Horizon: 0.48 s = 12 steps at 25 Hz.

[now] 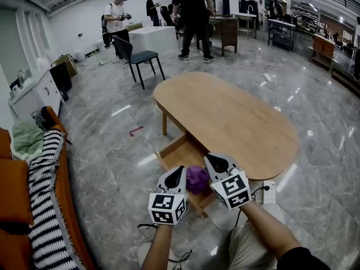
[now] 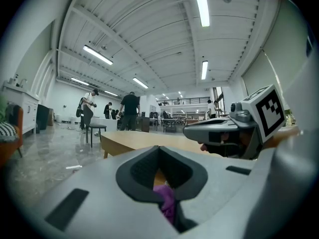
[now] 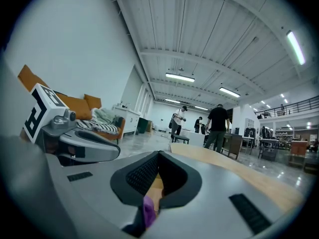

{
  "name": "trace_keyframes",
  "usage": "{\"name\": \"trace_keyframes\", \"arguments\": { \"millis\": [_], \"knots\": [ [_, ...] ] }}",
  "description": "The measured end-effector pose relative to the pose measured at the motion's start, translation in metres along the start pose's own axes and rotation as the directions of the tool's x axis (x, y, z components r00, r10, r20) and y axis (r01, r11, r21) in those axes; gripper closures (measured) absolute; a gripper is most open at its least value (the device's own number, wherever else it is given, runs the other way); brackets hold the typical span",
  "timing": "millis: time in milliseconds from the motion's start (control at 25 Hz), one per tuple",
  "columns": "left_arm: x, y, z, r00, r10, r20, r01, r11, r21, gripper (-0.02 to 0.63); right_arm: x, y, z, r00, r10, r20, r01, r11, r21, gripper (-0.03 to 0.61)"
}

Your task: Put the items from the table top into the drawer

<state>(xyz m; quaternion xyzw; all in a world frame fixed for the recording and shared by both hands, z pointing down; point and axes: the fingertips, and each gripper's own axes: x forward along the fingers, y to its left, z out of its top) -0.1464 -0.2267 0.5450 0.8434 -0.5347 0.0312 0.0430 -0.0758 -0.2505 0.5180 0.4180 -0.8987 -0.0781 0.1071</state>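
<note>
My left gripper (image 1: pixel 181 172) and right gripper (image 1: pixel 212 161) sit close side by side over the open drawer (image 1: pixel 173 149), and a purple cloth (image 1: pixel 197 179) is bunched between them, touching both. In the left gripper view the jaws are together at their tips, and a fold of the cloth (image 2: pixel 167 203) is pinched in the slot between them, nearer the camera. The right gripper view shows much the same: jaws closed, with a small bit of the cloth (image 3: pixel 148 210) caught low between them. Each gripper appears in the other's view, just beside it and at about the same height. The cloth is up off the worktop (image 1: pixel 236 117) and above the drawer, which is pulled out from the near edge of the oval wooden top; I cannot tell whether the cloth touches the drawer's bottom. A white power strip (image 1: pixel 269 191) lies on the marble floor by my right forearm. To my left is an orange sofa (image 1: pixel 14 184) with a striped blanket (image 1: pixel 48 196) over it. Beyond the worktop a chair (image 1: pixel 138 56) stands alone, and several people (image 1: pixel 191 16) are well apart at the back of the hall.
</note>
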Motion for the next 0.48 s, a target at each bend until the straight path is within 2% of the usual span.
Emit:
{"name": "trace_keyframes", "arguments": {
  "millis": [480],
  "knots": [
    [-0.0013,0.0029,0.0005,1.000,0.002,-0.004,-0.002,1.000,-0.005,0.609,0.0028,0.0040,0.0023,1.000,0.009,-0.009,-0.009,1.000,-0.004,0.560]
  ]
}}
